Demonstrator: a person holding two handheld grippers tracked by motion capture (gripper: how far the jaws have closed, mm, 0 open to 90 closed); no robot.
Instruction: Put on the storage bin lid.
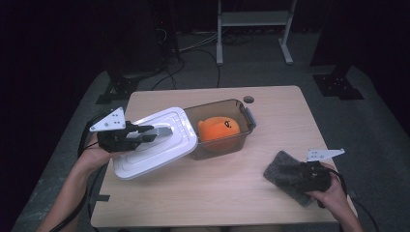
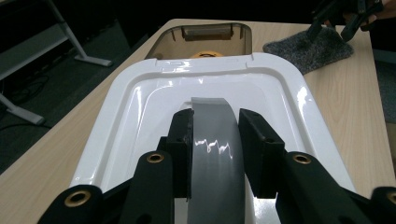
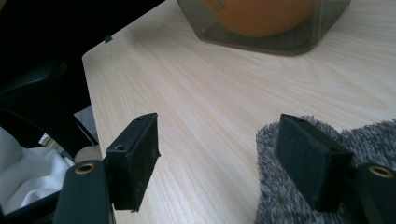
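Left gripper (image 1: 162, 131) clamped on lid handle (image 2: 215, 154), lid (image 1: 157, 142) tilted against the box (image 1: 244, 113).

Left forearm comes in low from the table's left edge, jaws level, pointing at the box; lid's far edge rests on the box rim, near edge on the table (image 1: 203, 188). Orange toy (image 1: 220, 129) inside the box. Right gripper (image 3: 224, 161) parked near the right edge, jaws apart, one pad on the grey cloth (image 1: 285, 174), gripping nothing.

Left claw (image 1: 162, 131) clamped; right claw (image 3: 217, 161) spread wide.
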